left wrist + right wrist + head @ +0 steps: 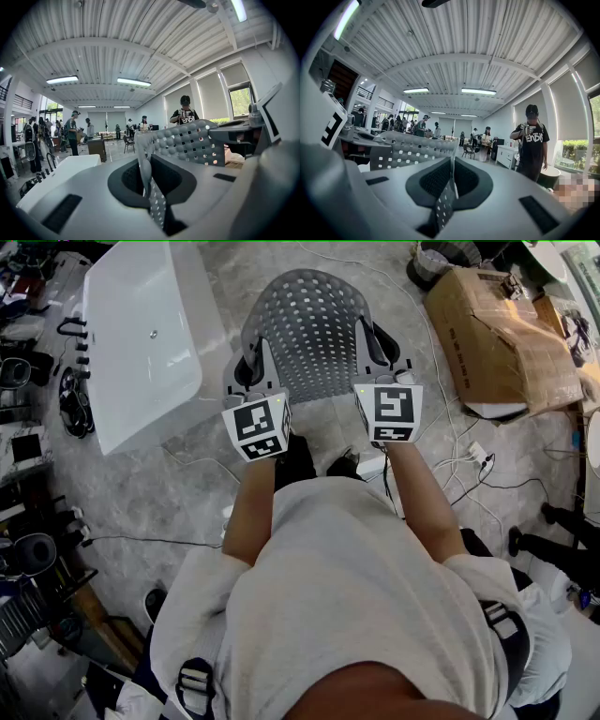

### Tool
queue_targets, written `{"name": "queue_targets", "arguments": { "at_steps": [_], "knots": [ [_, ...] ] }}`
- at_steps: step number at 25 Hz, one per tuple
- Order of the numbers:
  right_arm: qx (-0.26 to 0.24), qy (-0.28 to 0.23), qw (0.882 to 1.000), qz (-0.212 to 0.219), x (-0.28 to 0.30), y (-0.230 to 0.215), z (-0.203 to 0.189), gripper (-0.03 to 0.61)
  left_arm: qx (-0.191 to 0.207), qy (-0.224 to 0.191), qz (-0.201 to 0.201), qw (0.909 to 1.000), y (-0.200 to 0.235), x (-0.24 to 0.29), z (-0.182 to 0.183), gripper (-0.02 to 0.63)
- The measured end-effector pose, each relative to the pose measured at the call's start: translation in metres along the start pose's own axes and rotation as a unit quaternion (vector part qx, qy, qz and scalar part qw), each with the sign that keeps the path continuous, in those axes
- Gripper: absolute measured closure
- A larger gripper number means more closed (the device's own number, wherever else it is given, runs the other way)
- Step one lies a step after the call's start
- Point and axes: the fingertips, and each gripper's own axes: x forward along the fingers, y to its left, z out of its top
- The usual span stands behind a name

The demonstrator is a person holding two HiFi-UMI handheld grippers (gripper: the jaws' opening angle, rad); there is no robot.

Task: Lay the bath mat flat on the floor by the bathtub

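The bath mat (309, 324) is grey rubber with rows of holes, and it hangs between my two grippers above the floor. My left gripper (251, 367) is shut on its left edge; in the left gripper view the mat (187, 140) runs off to the right from between the jaws of the left gripper (147, 180). My right gripper (375, 351) is shut on the mat's right edge, and the right gripper view has the mat (410, 150) stretching left from the right gripper (451, 180). The white bathtub (141, 343) stands on the floor to the left of the mat.
A crumpled cardboard box (502, 334) lies on the floor at the right. White cables (464, 460) trail over the grey floor below it. Dark equipment (28, 381) crowds the left edge. Several people (532, 140) stand around the hall.
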Motion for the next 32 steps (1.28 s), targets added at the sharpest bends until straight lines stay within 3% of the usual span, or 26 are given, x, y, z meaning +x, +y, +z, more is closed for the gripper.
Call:
{"name": "queue_targets", "arguments": {
  "at_steps": [10,18,32],
  "knots": [
    [-0.009,0.006,1.0,-0.017,0.043,0.025,0.004,0.56,-0.008,-0.004,-0.031,0.9995,0.035,0.025,0.0,0.584],
    [-0.029,0.011,0.999,0.02,0.097,0.078,0.008,0.56,-0.042,0.007,-0.006,0.9991,0.102,0.035,-0.016,0.584],
    [-0.048,0.014,0.997,0.055,0.177,0.163,0.03,0.56,-0.04,0.001,0.018,0.999,0.216,0.057,-0.013,0.584]
  ]
}}
